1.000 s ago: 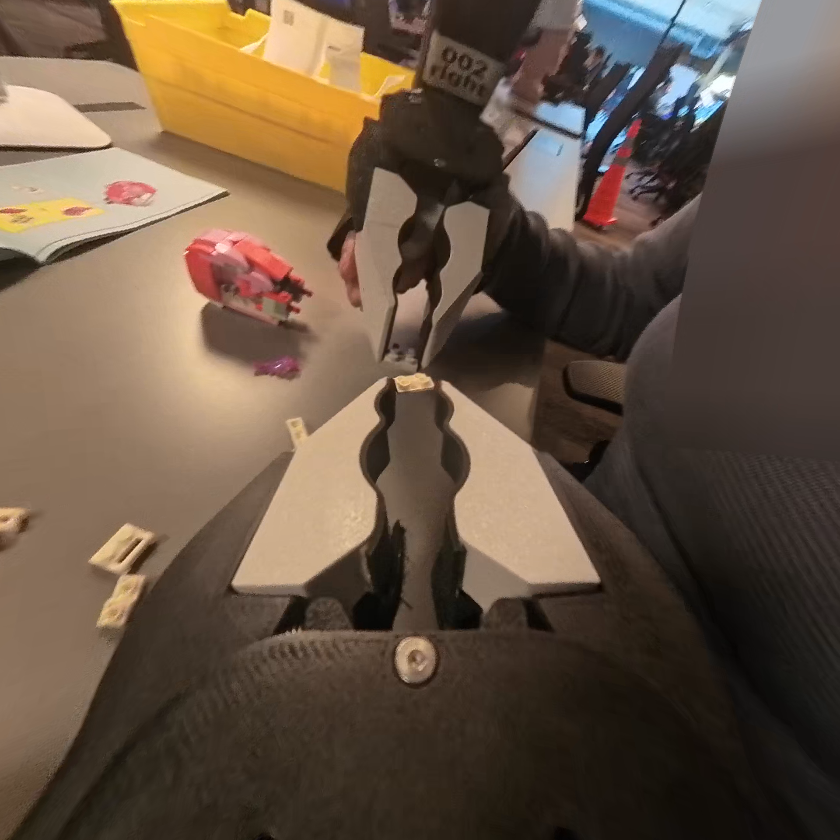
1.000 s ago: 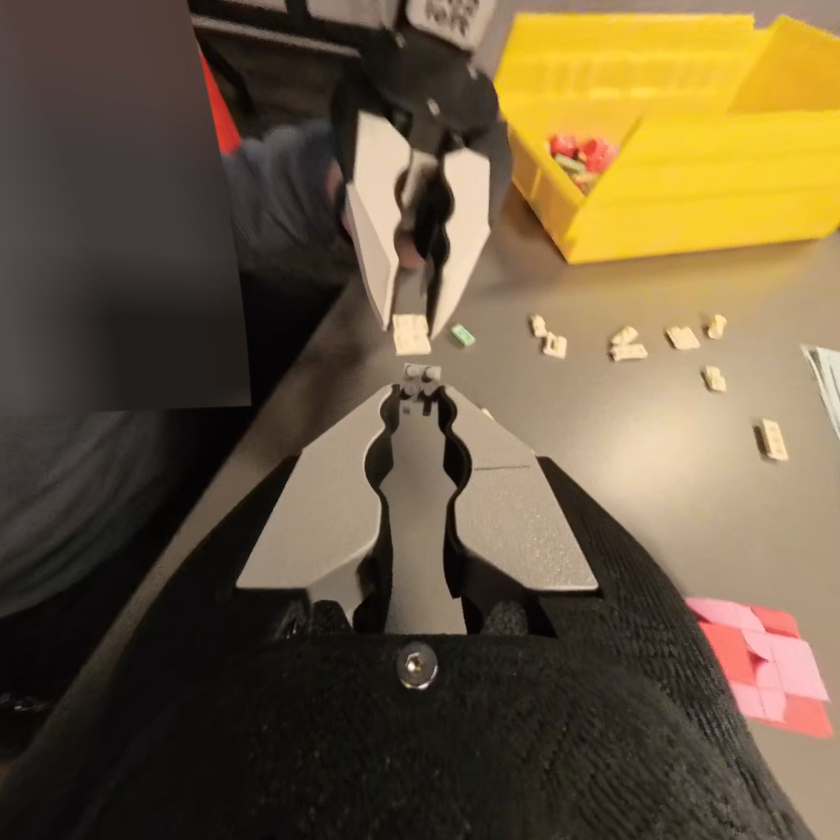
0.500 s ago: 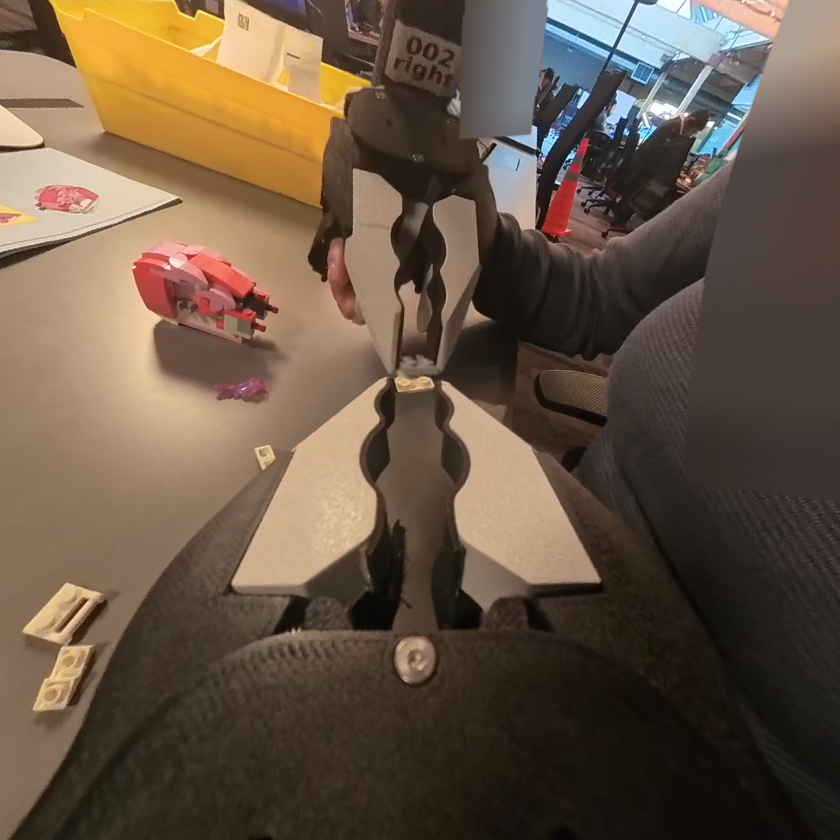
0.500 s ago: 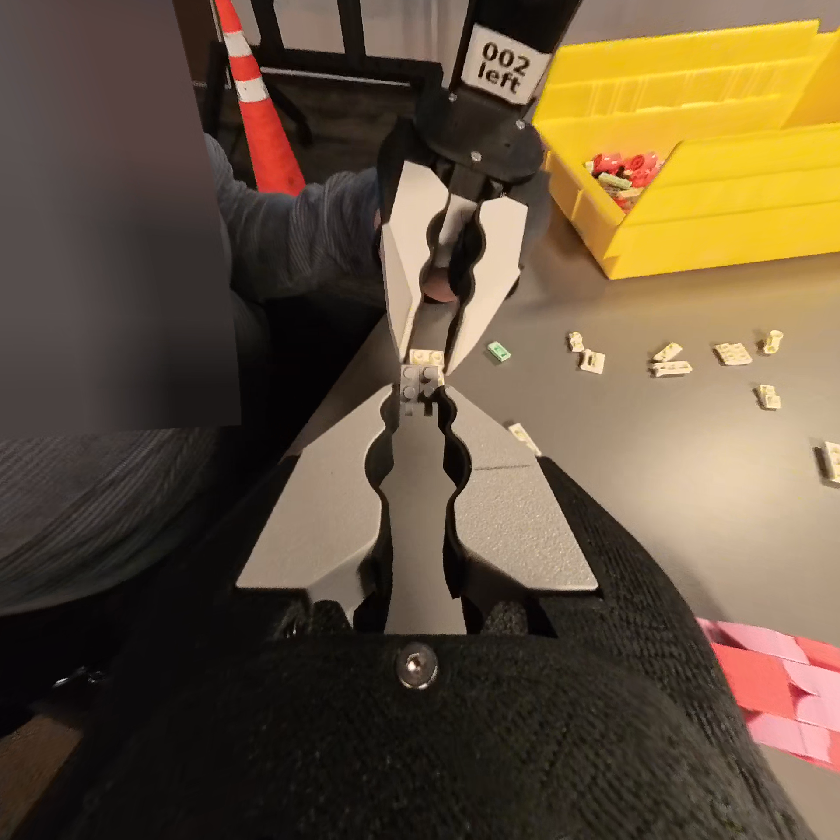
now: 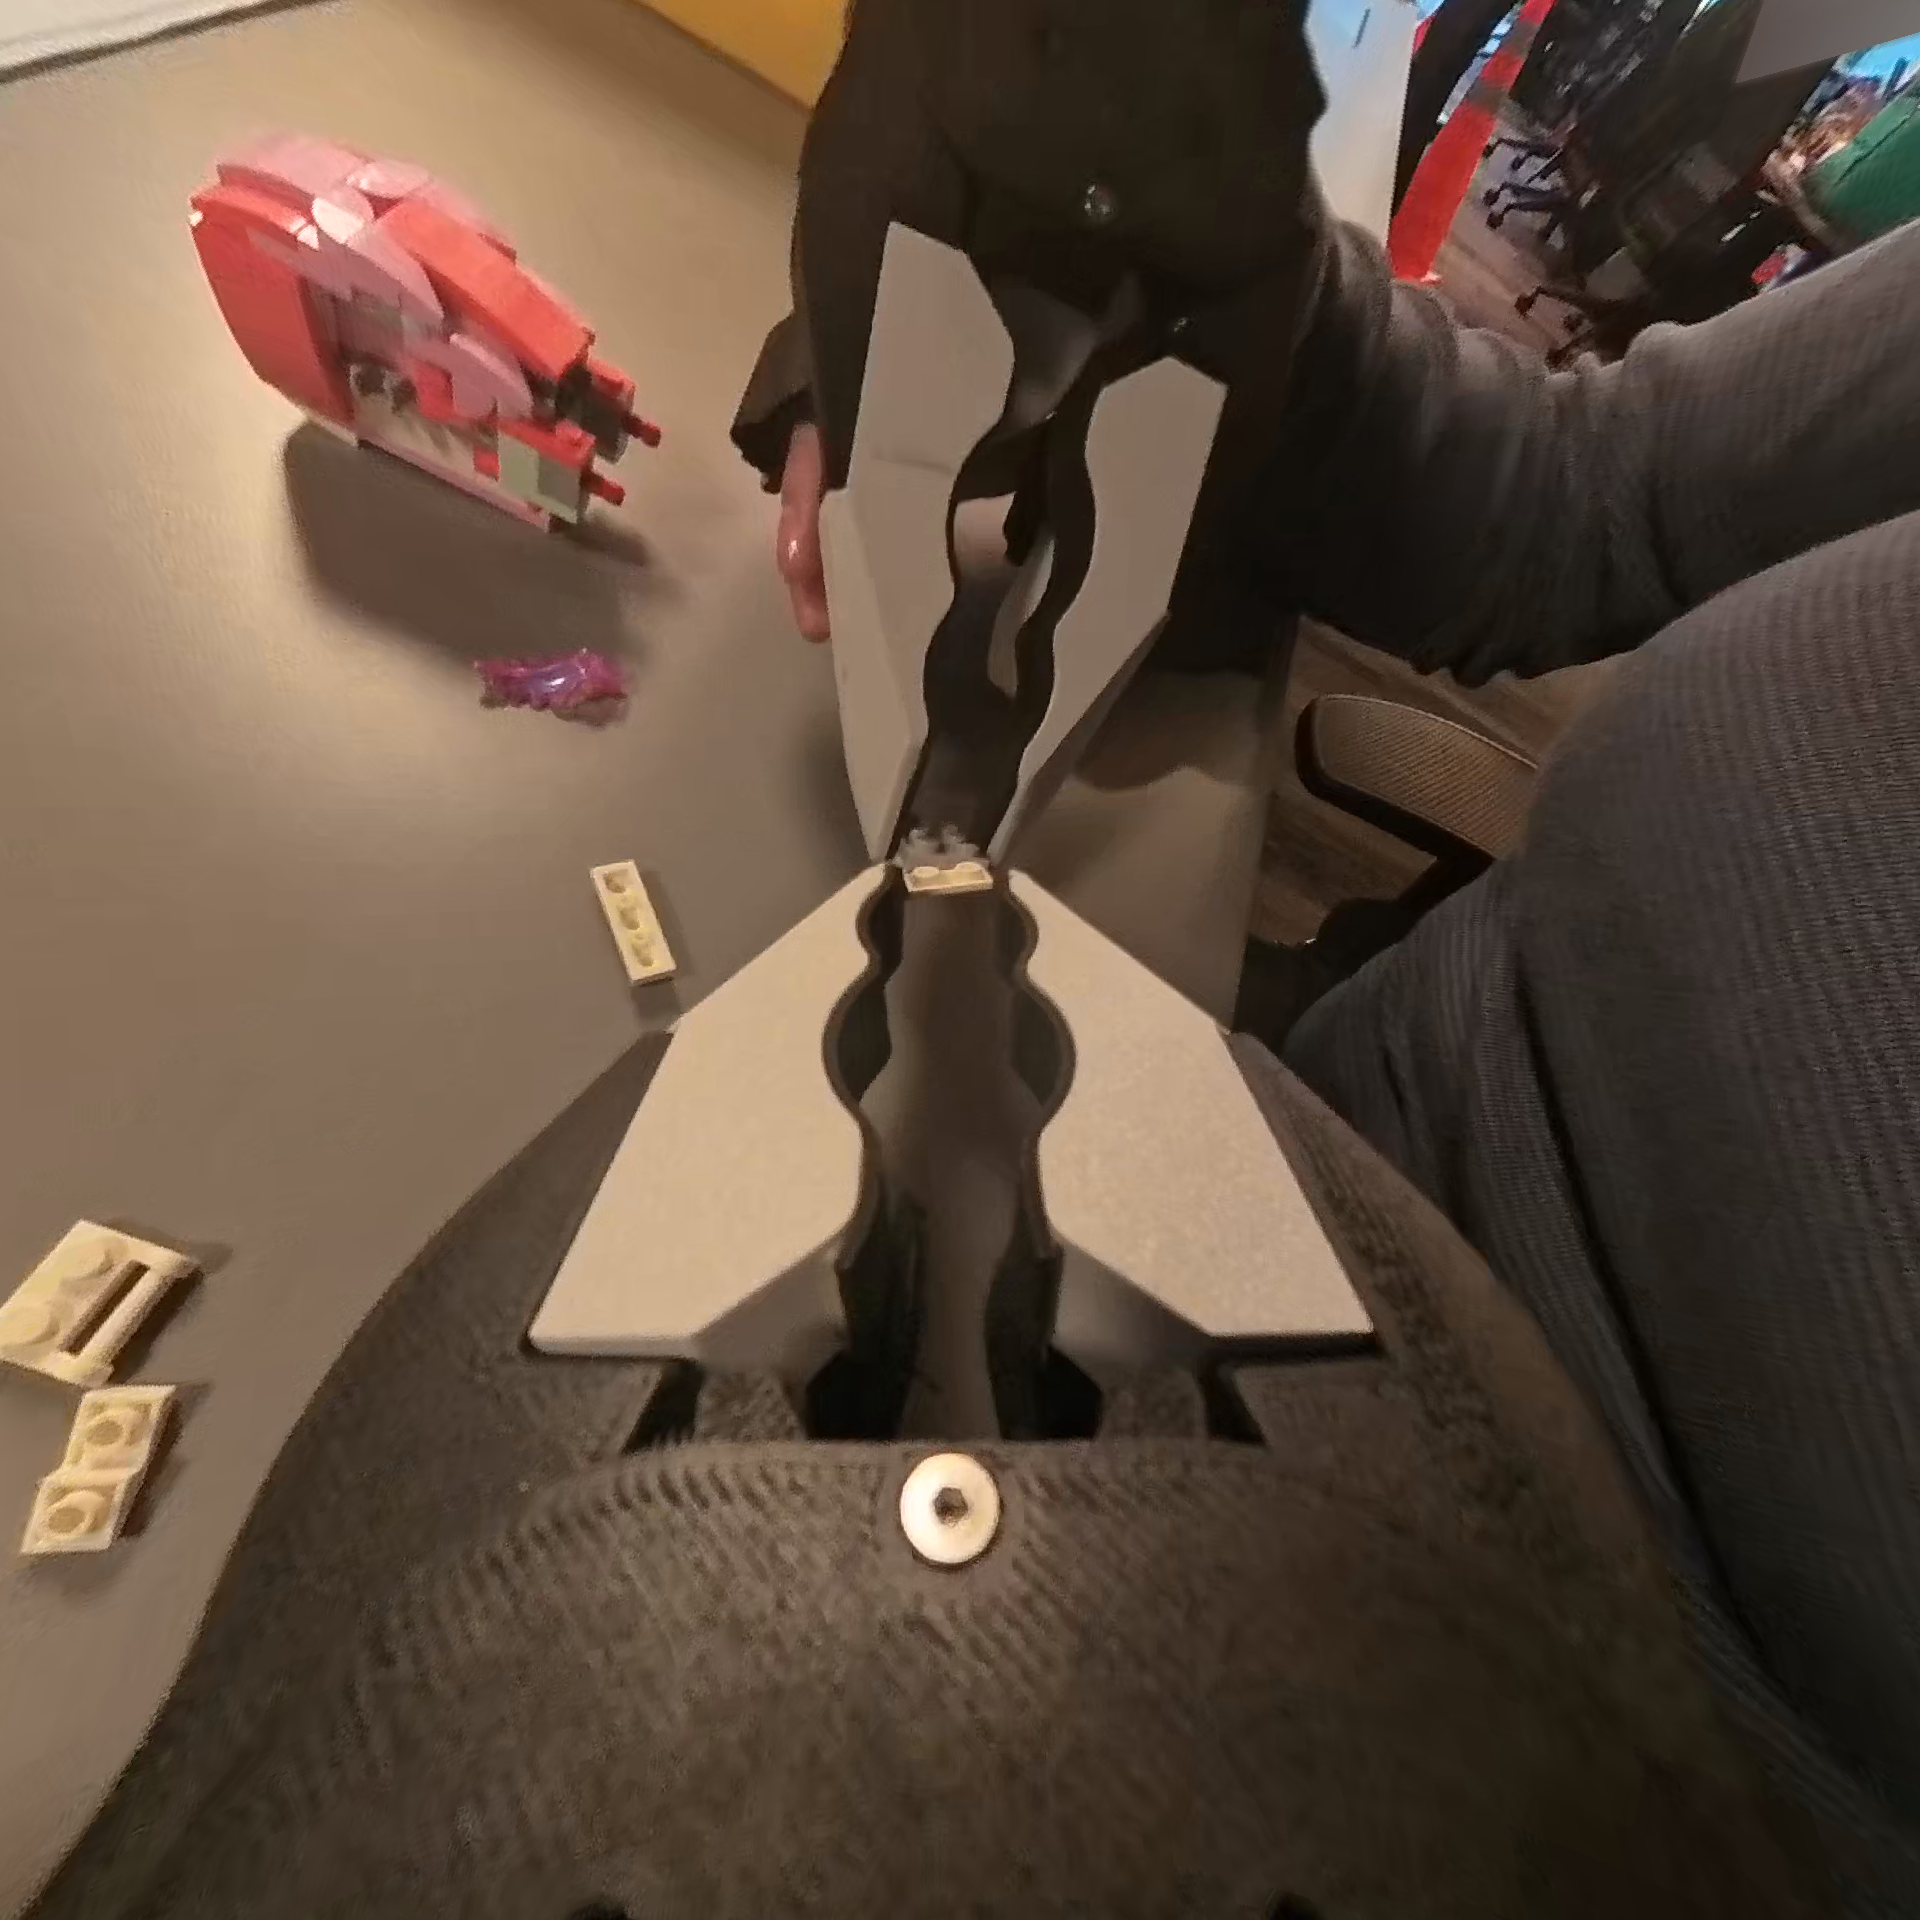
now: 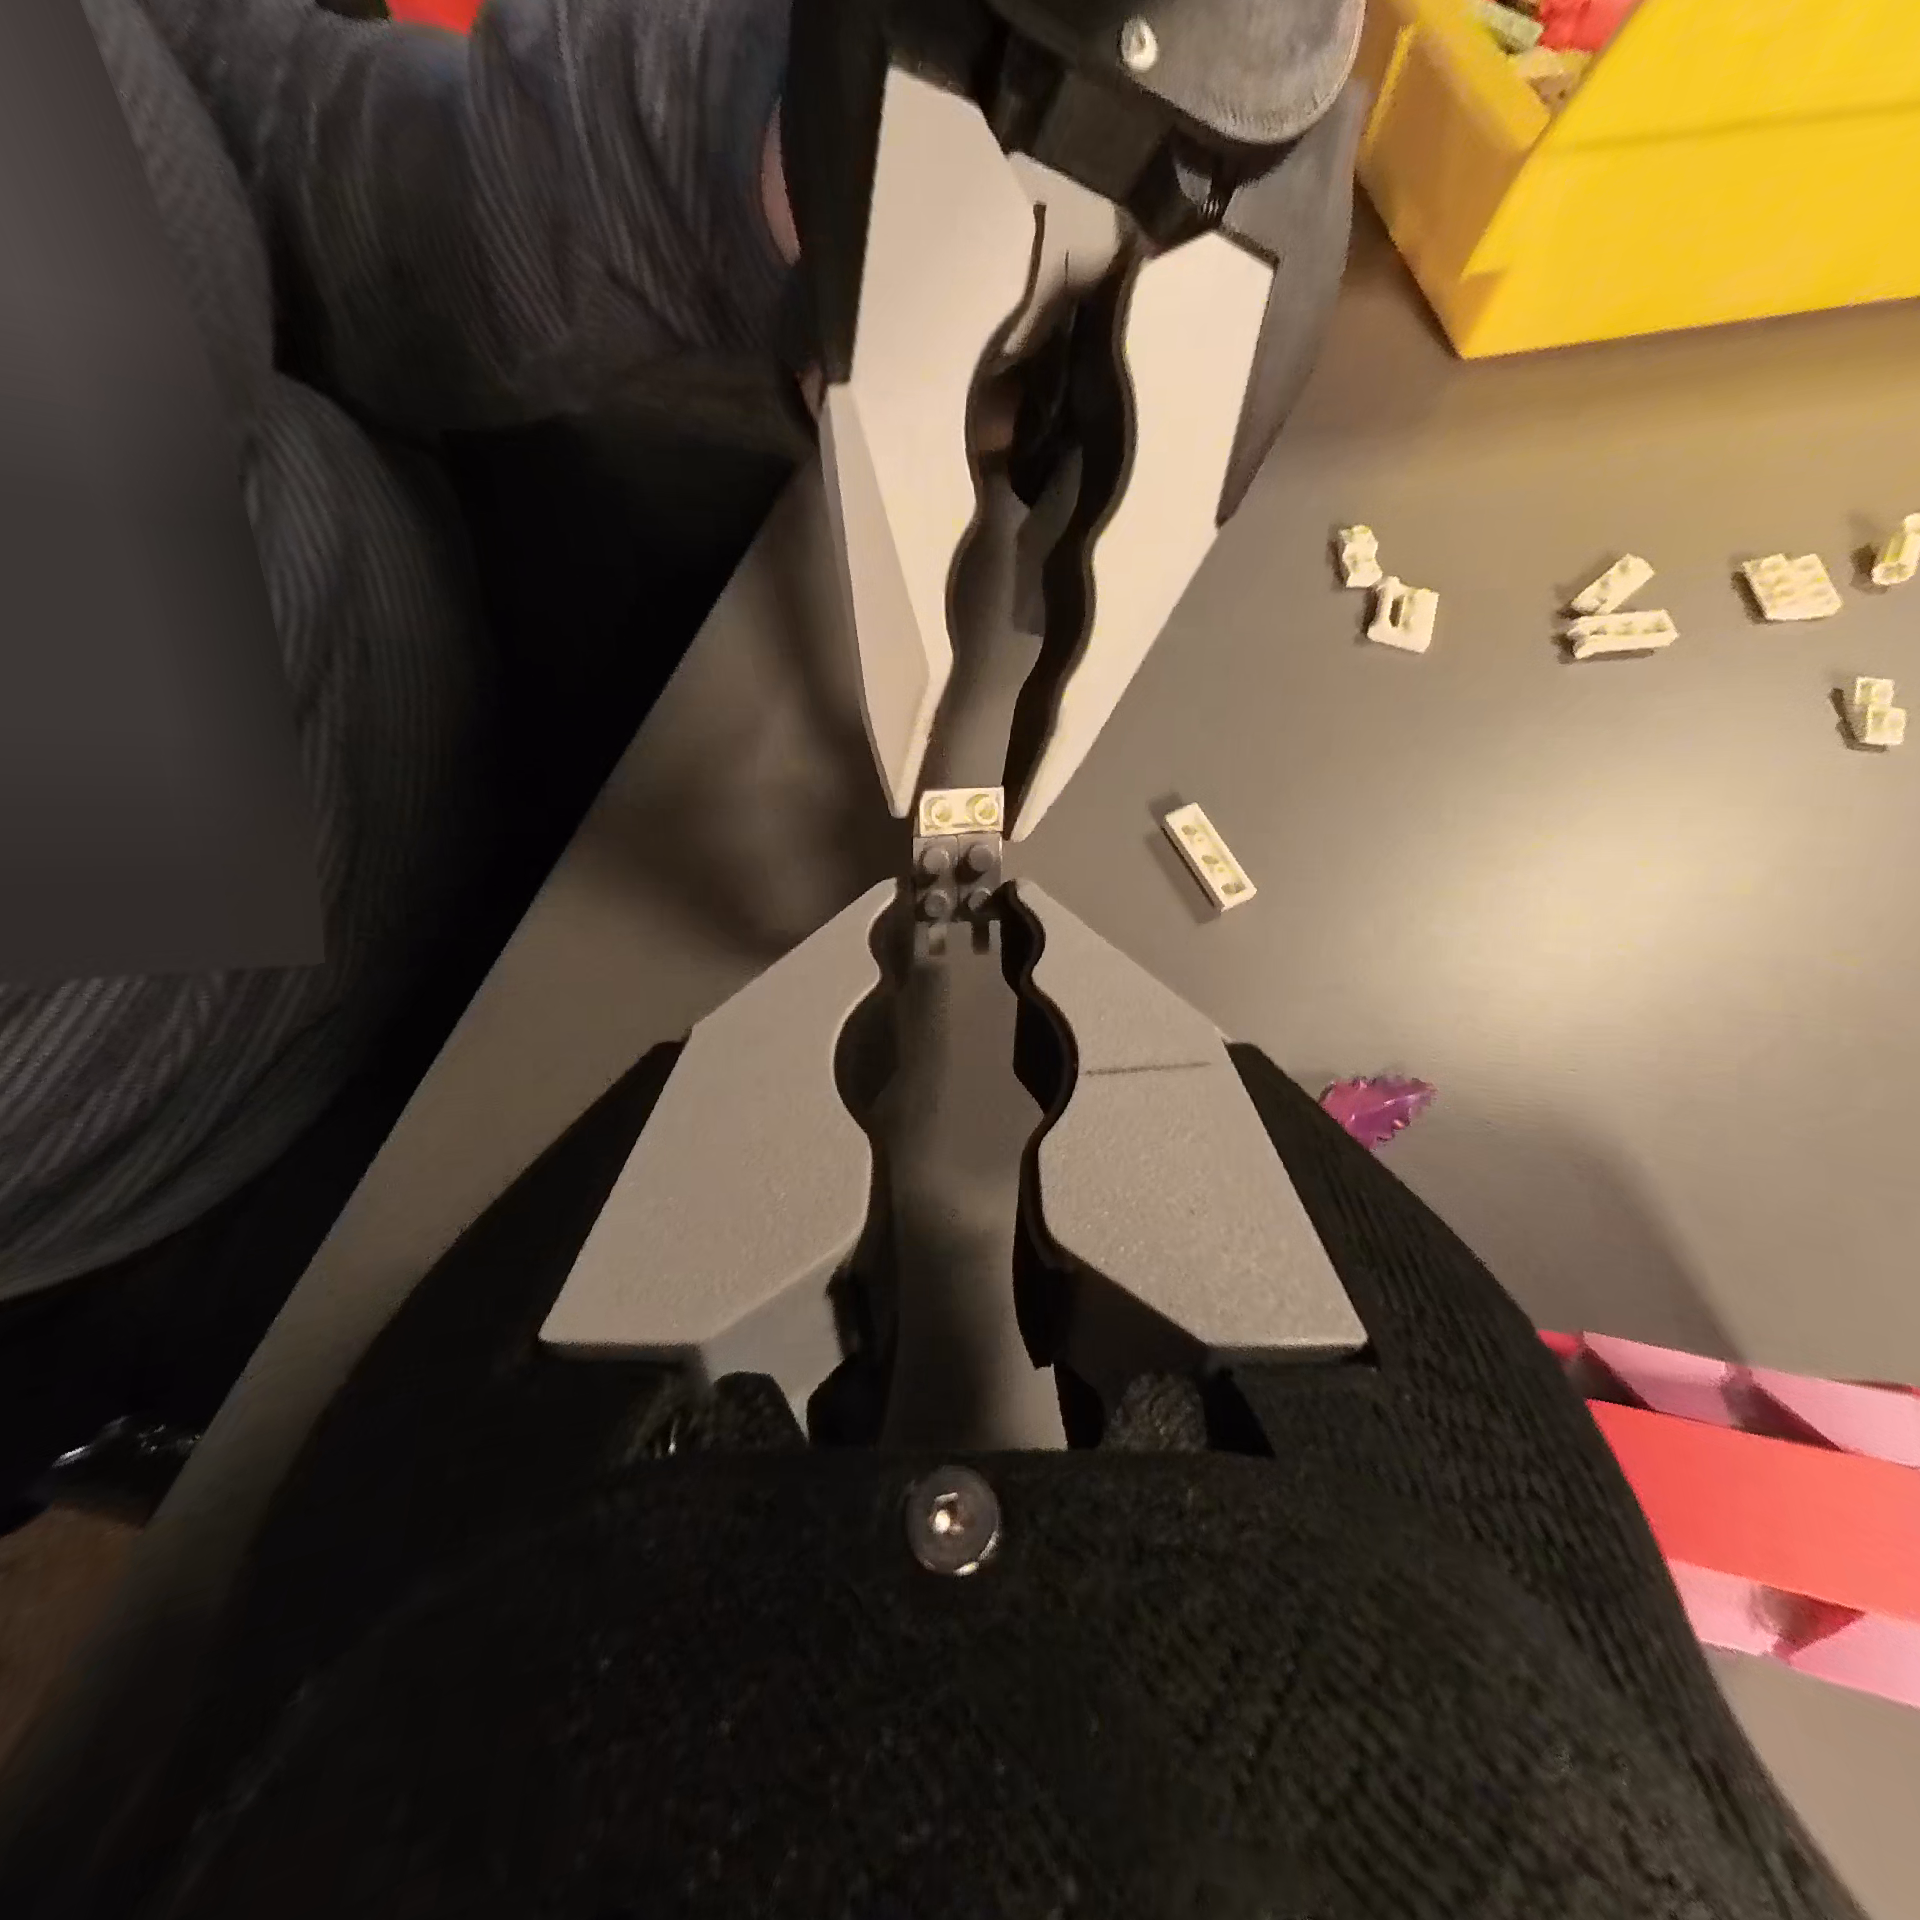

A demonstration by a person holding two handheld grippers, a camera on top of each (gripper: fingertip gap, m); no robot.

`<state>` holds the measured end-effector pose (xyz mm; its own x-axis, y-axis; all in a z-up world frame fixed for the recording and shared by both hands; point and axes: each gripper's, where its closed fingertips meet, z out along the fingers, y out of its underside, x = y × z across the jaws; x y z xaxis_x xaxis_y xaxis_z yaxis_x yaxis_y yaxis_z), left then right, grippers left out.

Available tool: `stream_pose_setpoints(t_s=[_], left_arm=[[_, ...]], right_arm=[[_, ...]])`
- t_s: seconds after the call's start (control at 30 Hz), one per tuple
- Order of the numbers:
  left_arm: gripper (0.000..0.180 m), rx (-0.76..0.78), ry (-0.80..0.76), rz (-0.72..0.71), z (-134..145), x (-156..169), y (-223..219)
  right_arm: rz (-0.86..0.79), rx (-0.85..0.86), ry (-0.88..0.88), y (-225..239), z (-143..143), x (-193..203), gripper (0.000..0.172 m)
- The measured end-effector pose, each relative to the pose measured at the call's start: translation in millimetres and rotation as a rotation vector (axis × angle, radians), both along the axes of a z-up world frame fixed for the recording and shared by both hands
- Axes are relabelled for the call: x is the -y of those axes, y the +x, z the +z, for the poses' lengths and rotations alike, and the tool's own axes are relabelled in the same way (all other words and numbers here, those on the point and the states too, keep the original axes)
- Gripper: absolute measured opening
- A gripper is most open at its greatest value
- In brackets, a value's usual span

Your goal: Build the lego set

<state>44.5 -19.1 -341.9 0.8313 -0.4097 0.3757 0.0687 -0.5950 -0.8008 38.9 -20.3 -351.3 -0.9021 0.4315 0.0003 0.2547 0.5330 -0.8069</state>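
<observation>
While the left tool (image 5: pixel 948 881) pinches a cream brick (image 5: pixel 945 879), the right tool (image 6: pixel 954 906) pinches a grey brick (image 6: pixel 954 878). Both bricks touch above the table (image 6: pixel 1455 935).

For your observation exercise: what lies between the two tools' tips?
Two small bricks, touching: a cream one in the left tool, a grey one in the right tool. Right wrist view.

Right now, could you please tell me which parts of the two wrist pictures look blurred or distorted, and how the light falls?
Left wrist view: wide-angle bending; the red and pink brick model and purple piece are smeared, while the cream plate in the left claw is fairly sharp. Right wrist view: warm glare on the table, soft yellow bin, and a crisp grey plate in the right claw.
</observation>
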Motion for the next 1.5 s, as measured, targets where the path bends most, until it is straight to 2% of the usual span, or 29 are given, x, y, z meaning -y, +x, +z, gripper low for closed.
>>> stream_pose_setpoints(t_s=[0.27,0.47,0.57,0.7,0.9,0.97,1.1,1.13,1.23,1.27,1.37,1.5], left_arm=[[0.016,-0.029,-0.070,0.003,-12,-3,0],[0.016,-0.028,-0.074,0.008,-12,-4,0],[0.016,-0.042,-0.083,0.003,-14,-3,1],[0.016,-0.059,-0.083,-0.038,-15,0,7],[0.016,-0.089,-0.091,-0.112,-19,6,16],[0.016,-0.086,-0.092,-0.112,-19,7,16],[0.016,-0.081,-0.092,-0.103,-19,6,15],[0.016,-0.083,-0.091,-0.099,-19,6,15],[0.016,-0.089,-0.083,-0.091,-19,5,14],[0.016,-0.092,-0.085,-0.094,-19,5,14],[0.016,-0.086,-0.091,-0.103,-19,6,16],[0.016,-0.076,-0.096,-0.118,-20,7,17]], right_arm=[[-0.006,0.043,0.057,1,-17,2,0.018],[-0.031,0.031,0.054,2,-17,1,0.021],[-0.062,0.019,0.072,4,-16,-3,0.029],[-0.075,-0.001,0.085,10,-12,-10,0.028],[-0.055,0.022,0.069,9,-13,-7,0.024],[-0.052,0.036,0.056,8,-13,-7,0.015],[-0.059,0.053,-0.003,9,-10,-6,0.011],[-0.064,0.048,-0.030,10,-8,-5,0.000],[-0.072,0.037,-0.060,11,-4,-5,0.000],[-0.078,0.030,-0.049,11,-6,-6,0.003],[-0.060,0.039,-0.045,14,-6,-5,0.026],[0.004,0.017,0.036,17,-10,-5,0.032]])
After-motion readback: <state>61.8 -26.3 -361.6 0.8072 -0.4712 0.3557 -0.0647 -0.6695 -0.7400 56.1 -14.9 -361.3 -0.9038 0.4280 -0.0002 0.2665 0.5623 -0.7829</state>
